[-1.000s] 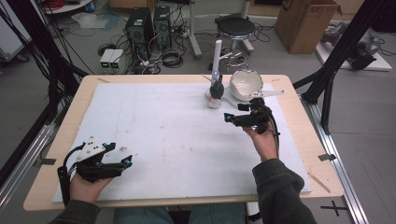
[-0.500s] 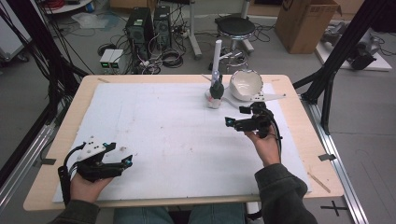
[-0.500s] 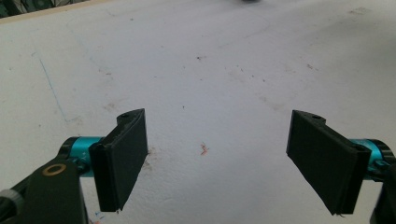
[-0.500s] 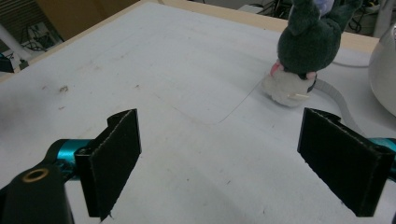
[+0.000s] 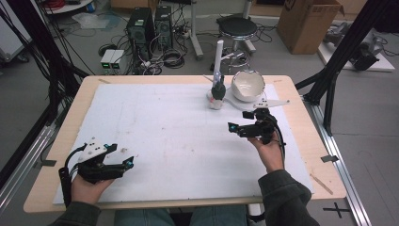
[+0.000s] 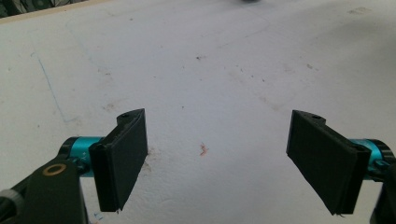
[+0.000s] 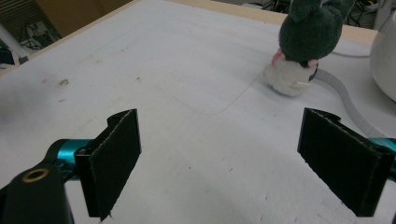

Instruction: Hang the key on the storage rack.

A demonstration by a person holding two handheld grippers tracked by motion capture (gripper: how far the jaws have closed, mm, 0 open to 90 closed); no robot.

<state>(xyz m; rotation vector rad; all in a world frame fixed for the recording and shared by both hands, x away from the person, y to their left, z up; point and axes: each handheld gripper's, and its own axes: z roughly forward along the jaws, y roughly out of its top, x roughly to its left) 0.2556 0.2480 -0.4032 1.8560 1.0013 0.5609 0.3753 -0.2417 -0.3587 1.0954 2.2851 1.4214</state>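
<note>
From the high view I see a wooden table (image 5: 301,155) covered by a white mat (image 5: 179,136), scuffed and lightly stained. Behind it the floor holds computer towers (image 5: 149,24), tangled cables, a round stool (image 5: 237,28) and a cardboard box (image 5: 306,23). Black frame posts stand at both sides. At the far edge of the mat sits a small stuffed toy (image 5: 217,93), dark green above and pale below, with a white bowl (image 5: 248,85) just beside it on a white base. My left hand lies near the front left corner with the left gripper (image 5: 126,162) low over the mat, pointing right. My right hand reaches forward with the right gripper (image 5: 234,128) pointing left, near the toy but apart from it.

In the left gripper view the left gripper (image 6: 217,158) has its jaws spread wide over bare mat, with nothing between them.

In the right gripper view the right gripper (image 7: 219,158) also stands wide apart, having just been opening, with nothing between the jaws. The stuffed toy (image 7: 303,42) sits ahead to the upper right, and the bowl's white wall (image 7: 385,51) is beside it.
</note>
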